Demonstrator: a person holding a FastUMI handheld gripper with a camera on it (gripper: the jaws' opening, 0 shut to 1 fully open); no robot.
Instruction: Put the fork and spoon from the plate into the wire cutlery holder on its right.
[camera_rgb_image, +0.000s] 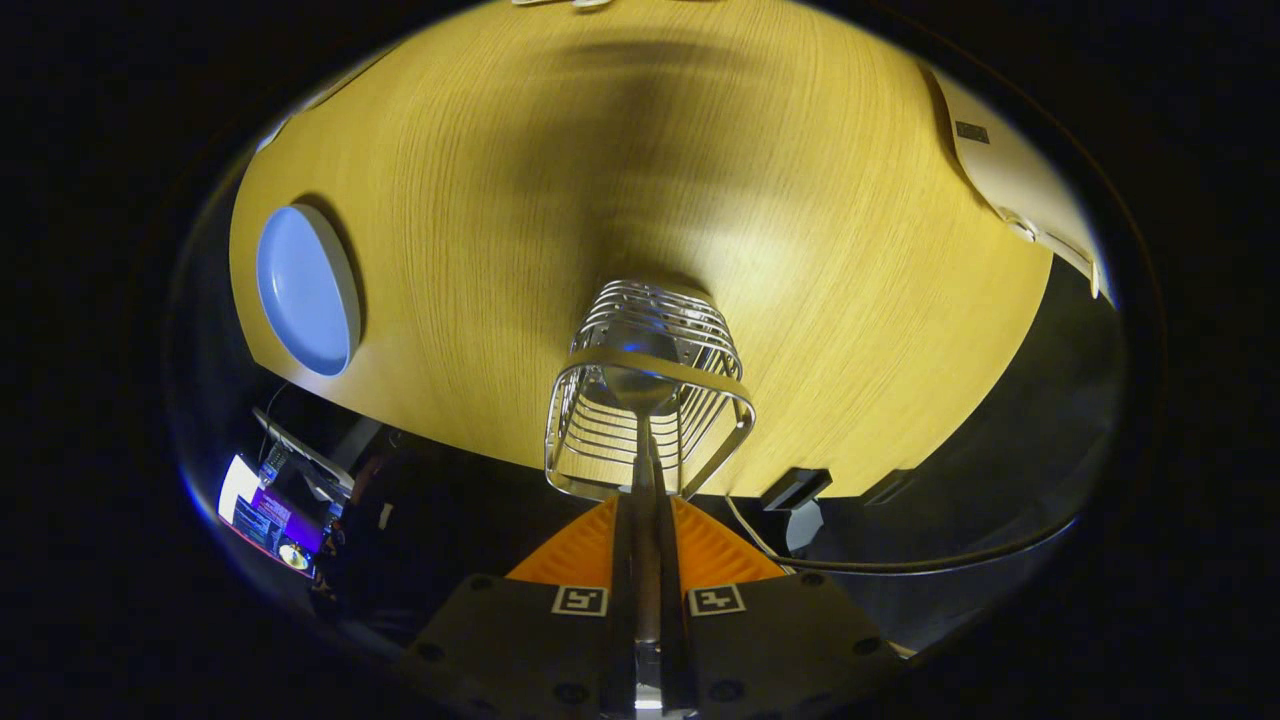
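Note:
My gripper (647, 520) is shut on the handle of the spoon (640, 375), both orange fingers (575, 555) pressed against it. The spoon's bowl hangs down inside the wire cutlery holder (700, 340), which stands on the wooden table just ahead of the fingers. I look steeply down into the holder from above. The blue plate (305, 290) lies far off to the left of the holder, and its surface looks bare. Whether a fork is in the holder, I cannot tell through the wires.
The wooden table (800, 200) spreads beyond the holder. A white device (1010, 170) sits at its far right corner. A small black box (795, 488) and a cable (900, 565) lie past the table's near edge. A lit screen (265, 515) glows at lower left.

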